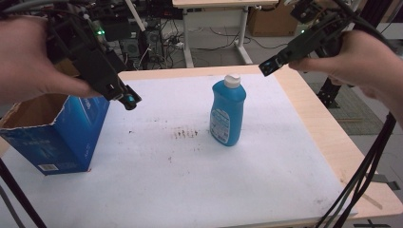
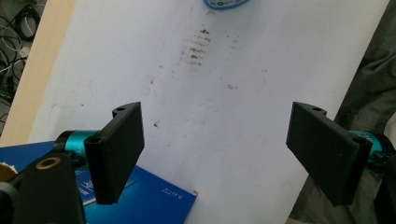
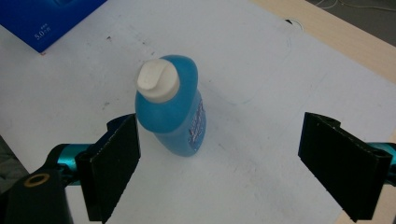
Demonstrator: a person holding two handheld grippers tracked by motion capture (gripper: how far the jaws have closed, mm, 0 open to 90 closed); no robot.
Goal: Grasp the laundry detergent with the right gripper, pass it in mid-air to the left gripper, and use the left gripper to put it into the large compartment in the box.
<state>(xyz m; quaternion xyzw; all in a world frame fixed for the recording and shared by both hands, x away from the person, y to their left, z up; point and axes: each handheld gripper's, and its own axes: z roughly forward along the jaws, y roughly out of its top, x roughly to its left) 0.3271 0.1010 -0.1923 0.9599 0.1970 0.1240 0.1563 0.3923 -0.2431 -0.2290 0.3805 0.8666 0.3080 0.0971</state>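
High view: a blue bottle (image 1: 227, 112) with a white cap (image 1: 232, 80) stands upright near the middle of the white sheet (image 1: 190, 180) that covers the desk (image 1: 332, 137), well apart from the open blue box (image 1: 54, 135) at the left edge. The right gripper (image 1: 267, 68) hangs in the air just beyond the cap, up and to its right, jaws spread wide and holding nothing; in the right gripper view the bottle (image 3: 173, 112) sits off-centre, close to the near jaw and far from the other. The left gripper (image 1: 129, 100) hovers above the box's corner, its jaws also wide and empty. The likely trouble is that offset: if the right gripper comes down as it stands, one jaw would probably meet the bottle first and shove or tip it, tall and narrow as it is. A grip taken high on the smooth, tapered shoulder could also slip.
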